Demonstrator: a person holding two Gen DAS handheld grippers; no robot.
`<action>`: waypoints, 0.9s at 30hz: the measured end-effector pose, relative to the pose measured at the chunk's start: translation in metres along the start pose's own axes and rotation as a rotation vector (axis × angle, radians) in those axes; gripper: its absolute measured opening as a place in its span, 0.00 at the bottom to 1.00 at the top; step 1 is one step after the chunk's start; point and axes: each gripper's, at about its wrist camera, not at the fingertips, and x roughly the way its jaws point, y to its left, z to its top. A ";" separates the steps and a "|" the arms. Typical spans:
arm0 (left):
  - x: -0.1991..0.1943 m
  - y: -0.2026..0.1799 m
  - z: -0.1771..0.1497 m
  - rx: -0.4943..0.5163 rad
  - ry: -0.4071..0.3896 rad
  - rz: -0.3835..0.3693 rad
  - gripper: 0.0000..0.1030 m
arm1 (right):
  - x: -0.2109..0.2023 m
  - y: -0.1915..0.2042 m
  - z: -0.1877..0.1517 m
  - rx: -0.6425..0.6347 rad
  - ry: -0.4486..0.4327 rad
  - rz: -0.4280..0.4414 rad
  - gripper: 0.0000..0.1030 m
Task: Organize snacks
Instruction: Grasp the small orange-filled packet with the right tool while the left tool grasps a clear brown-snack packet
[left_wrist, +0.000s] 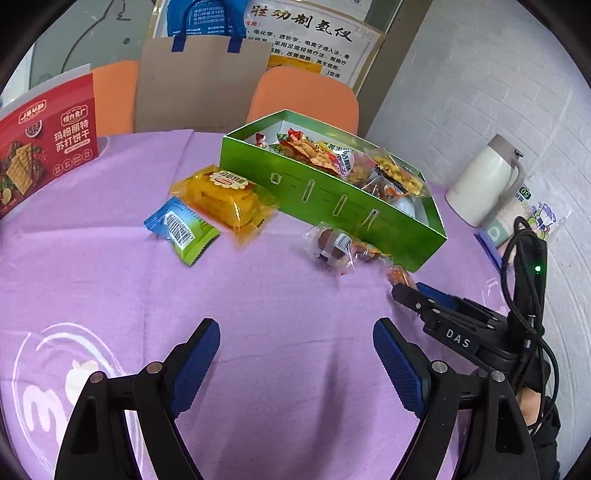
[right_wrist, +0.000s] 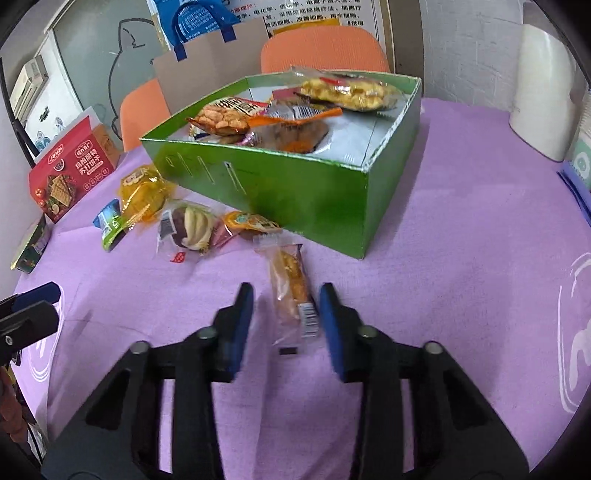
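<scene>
Snacks are the business here, and the nearest one is a long clear-wrapped pastry bar (right_wrist: 291, 291) lying on the purple-covered desk (right_wrist: 461, 258), straight ahead at twelve o'clock in the right wrist view. The right hand-held gripper (right_wrist: 286, 325) has its blue pads spread wide to either side of the bar's near end; the right pad is just beside the wrapper, the left pad stands a little apart, and neither appears to press on it. My reading is that the step in hand is the pick of this bar. The next move calls for closing the pads squarely across the bar's width, low enough to catch the pastry and not only the slippery film, then lifting it over the near wall of the green box (right_wrist: 295, 184).

The left hand-held gripper (left_wrist: 295, 354) hovers over bare cloth, spread wide and empty, with nothing between its pads.

Farther out, at about eleven o'clock in the right wrist view, loose packets wait on the desk: a clear pack with a brown-and-cream bun (right_wrist: 188, 229), a small orange-labelled sachet (right_wrist: 247, 221) beside it, a yellow cake pack (right_wrist: 144, 195) and a blue-green packet (right_wrist: 110, 225).

Beyond them stands the green box, open-topped and already holding several wrapped snacks. A red cracker box (right_wrist: 70, 173) sits far off at ten o'clock, and a pale jug (left_wrist: 484, 181) at two o'clock in the left wrist view.
</scene>
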 end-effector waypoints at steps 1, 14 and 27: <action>0.001 -0.001 0.002 0.005 -0.002 -0.006 0.84 | -0.003 -0.003 -0.001 0.012 0.000 0.005 0.21; 0.065 -0.021 0.054 -0.053 0.055 -0.072 0.84 | -0.044 -0.007 -0.036 0.027 -0.022 0.065 0.21; 0.109 -0.021 0.055 -0.066 0.161 -0.117 0.46 | -0.039 -0.012 -0.044 0.028 0.011 0.068 0.23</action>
